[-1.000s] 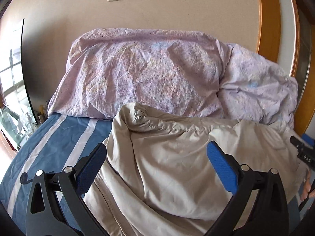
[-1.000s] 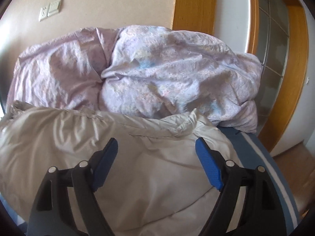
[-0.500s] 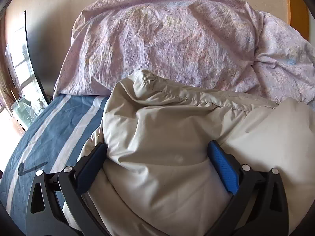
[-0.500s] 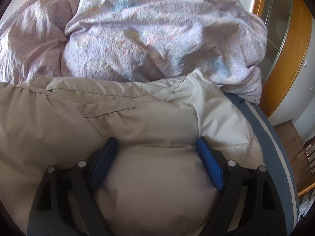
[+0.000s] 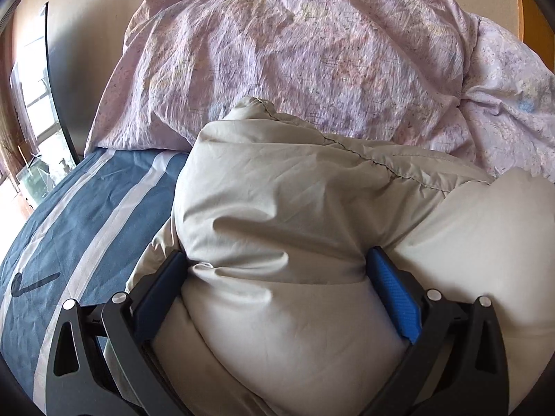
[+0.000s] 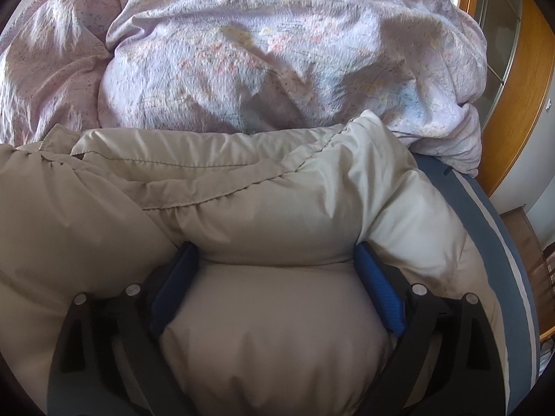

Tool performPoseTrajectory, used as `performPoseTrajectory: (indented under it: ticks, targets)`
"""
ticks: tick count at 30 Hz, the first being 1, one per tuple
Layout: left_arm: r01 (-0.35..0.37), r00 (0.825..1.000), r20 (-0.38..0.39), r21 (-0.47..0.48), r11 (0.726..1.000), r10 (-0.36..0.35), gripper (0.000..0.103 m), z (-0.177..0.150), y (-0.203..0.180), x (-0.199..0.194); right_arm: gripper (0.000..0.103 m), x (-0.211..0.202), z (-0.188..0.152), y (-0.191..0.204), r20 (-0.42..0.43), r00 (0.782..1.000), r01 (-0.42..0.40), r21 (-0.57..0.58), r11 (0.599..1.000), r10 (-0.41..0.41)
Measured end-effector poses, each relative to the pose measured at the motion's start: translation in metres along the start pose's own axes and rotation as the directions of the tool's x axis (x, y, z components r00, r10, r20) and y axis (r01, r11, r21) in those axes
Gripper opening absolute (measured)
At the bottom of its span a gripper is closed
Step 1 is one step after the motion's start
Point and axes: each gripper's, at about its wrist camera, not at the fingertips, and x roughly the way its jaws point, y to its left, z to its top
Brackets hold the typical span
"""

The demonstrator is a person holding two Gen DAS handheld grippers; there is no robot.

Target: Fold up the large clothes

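A puffy beige padded jacket lies bunched on the bed, its stitched hem toward the quilt. It also fills the right wrist view. My left gripper is open, its jaws wide apart and pushed down into the jacket's left part, with padding bulging between the blue pads. My right gripper is open the same way, pressed into the jacket's right part, with fabric bulging between its blue pads. Neither pair of jaws is closed on the fabric.
A crumpled lilac floral quilt is piled against the wall behind the jacket; it also shows in the right wrist view. The blue sheet with white stripes shows at left, the bed's right edge and a wooden door frame at right.
Both grippers have moved forward and down into the jacket. The padding now bulges between the open jaws, and the wall and sockets have left the view.
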Motion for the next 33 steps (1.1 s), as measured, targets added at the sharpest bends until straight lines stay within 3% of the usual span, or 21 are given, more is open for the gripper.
performPoseTrajectory:
  ticks: [6, 9, 11, 17, 25, 33]
  targets:
    - [-0.032, 0.997, -0.073, 0.058, 0.998, 0.036, 0.102, 0.011, -0.003, -0.011, 0.092, -0.016, 0.002, -0.003, 0.000, 0.999, 0.038, -0.018, 0.999, -0.038]
    - [-0.027, 1.000, 0.009, 0.049, 0.998, 0.026, 0.102, 0.023, 0.003, -0.035, 0.092, -0.047, 0.006, -0.018, 0.118, 0.991, 0.066, 0.004, 0.998, -0.066]
    - [-0.047, 0.998, 0.055, 0.067, 0.997, 0.043, 0.102, 0.032, 0.000, -0.041, 0.092, -0.052, 0.013, -0.029, 0.133, 0.988, 0.068, 0.042, 0.997, -0.073]
    - [-0.140, 0.990, 0.042, 0.124, 0.982, 0.136, 0.102, 0.039, -0.013, -0.008, 0.092, -0.023, 0.026, -0.046, 0.028, 0.994, 0.105, 0.085, 0.991, -0.108]
    - [-0.041, 0.998, -0.038, -0.011, 0.999, 0.041, 0.102, 0.027, 0.014, 0.024, 0.101, 0.014, 0.016, -0.051, -0.021, 0.994, 0.113, 0.081, 0.990, -0.112]
    - [0.019, 0.995, -0.095, -0.082, 0.996, -0.027, 0.102, 0.025, 0.028, 0.043, 0.101, 0.030, 0.015, -0.053, -0.065, 0.993, 0.101, 0.075, 0.992, -0.096]
